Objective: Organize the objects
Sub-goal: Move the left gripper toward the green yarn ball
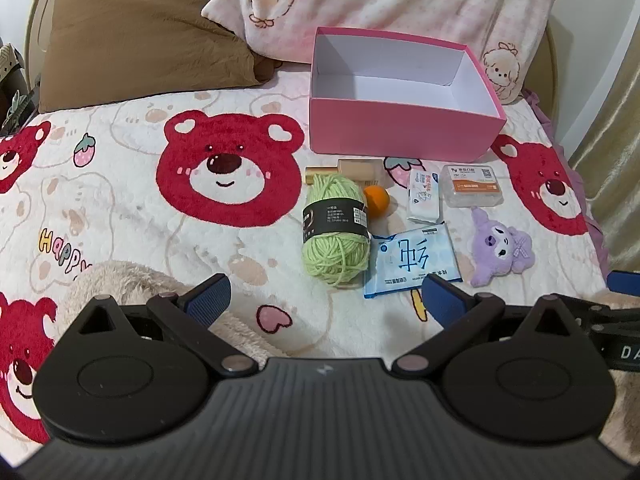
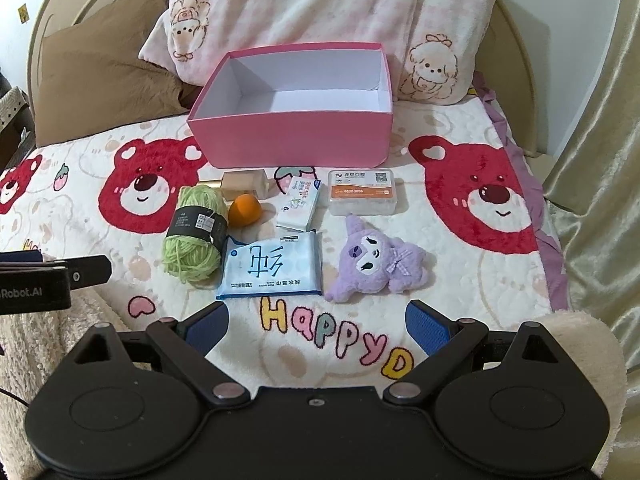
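The small things — yarn (image 2: pixel 195 236), wipes (image 2: pixel 272 270), plush toy (image 2: pixel 374 260) — are laid just before the empty pink box (image 2: pixel 288 142), while both left gripper (image 1: pixel 328 300) and right gripper (image 2: pixel 316 326) are held wide open above the blanket (image 2: pixel 460 292), nothing grasped.

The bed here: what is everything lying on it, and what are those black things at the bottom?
box: one, pink with white inside, empty, behind the small things
yarn ball: one, light green, black band, leftmost
orange ball: one, beside the yarn
bottle: one, beige, lying before the box
small packet: one, white
wipes pack: one, pale blue, nearest
clear case: one, orange label
plush toy: one, purple, right
pillows: two, one brown, one pink
blanket: one, white with red bears
left tool: black, blue pads, open, holding nothing
right tool: same, open, holding nothing
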`<action>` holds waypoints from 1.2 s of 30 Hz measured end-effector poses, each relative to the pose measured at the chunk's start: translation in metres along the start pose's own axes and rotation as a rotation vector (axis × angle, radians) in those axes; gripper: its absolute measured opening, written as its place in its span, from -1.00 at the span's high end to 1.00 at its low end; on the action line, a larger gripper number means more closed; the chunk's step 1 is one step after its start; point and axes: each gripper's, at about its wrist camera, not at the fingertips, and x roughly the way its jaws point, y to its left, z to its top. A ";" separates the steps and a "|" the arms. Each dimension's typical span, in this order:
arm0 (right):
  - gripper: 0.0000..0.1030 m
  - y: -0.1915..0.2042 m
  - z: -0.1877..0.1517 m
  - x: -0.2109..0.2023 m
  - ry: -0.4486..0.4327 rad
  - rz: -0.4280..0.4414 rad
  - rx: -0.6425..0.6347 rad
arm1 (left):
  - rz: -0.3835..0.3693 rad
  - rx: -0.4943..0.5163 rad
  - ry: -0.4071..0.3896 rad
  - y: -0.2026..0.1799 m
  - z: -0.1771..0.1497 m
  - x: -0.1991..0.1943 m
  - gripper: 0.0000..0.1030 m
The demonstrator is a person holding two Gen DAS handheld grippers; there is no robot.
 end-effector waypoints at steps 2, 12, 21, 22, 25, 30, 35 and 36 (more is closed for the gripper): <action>-0.89 0.001 -0.001 0.000 0.000 -0.002 -0.005 | -0.001 0.000 0.000 0.000 0.000 0.000 -1.00; -0.89 -0.002 0.000 0.002 0.005 -0.018 0.010 | -0.013 0.007 0.014 -0.001 -0.002 0.007 -1.00; -0.89 -0.002 -0.002 0.005 0.020 -0.018 0.006 | -0.018 0.004 0.035 -0.001 -0.005 0.015 -1.00; -0.89 -0.002 -0.002 0.006 0.022 -0.019 0.004 | -0.018 0.005 0.033 -0.001 -0.005 0.015 -1.00; -0.89 -0.002 -0.003 0.006 0.026 -0.022 0.000 | -0.019 0.004 0.032 -0.002 -0.006 0.015 -1.00; -0.89 0.000 -0.003 0.006 0.028 -0.024 -0.007 | -0.021 0.006 0.031 -0.003 -0.005 0.015 -1.00; -0.89 0.001 -0.003 0.006 0.024 -0.027 -0.004 | -0.030 0.017 0.027 -0.005 -0.005 0.010 -1.00; -0.89 0.000 -0.003 0.005 0.024 -0.029 -0.002 | -0.035 0.013 0.026 -0.004 -0.004 0.009 -1.00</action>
